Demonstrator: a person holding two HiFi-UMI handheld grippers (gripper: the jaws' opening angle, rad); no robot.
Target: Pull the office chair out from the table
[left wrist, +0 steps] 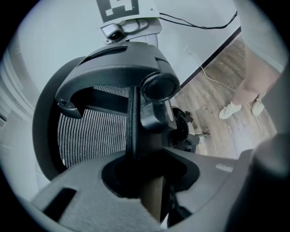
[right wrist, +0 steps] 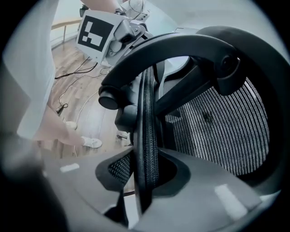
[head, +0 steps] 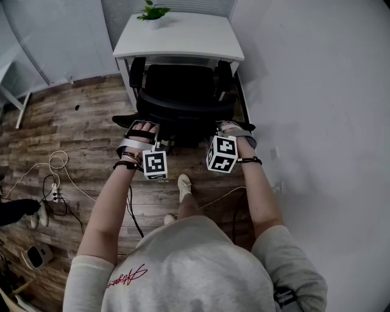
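**First:** What did each claw have hold of when you looked?

**Second:** Nearest the person, the left claw [head: 145,129] was closed to a narrow gap on the left edge of the backrest of the black mesh-backed office chair [head: 181,91]. The right claw [head: 230,128] was clamped the same way on the right edge. From each gripper's own view, the backrest rim [right wrist: 147,113] ran straight between the jaws.

**First:** And where was the chair?

**Second:** On the brown wooden plank floor [head: 79,122], back towards the person. Its armrests sat close against the front of the white rectangular surface [head: 183,38] by the wall. A small green potted plant [head: 152,12] stood at that surface's far edge.

**First:** So how far along was it?

**Second:** The hold was made on both sides. The pull itself looked barely begun to me, because the chair was still tight to the surface. What was left was drawing it back, clear of the surface, towards the person's feet.
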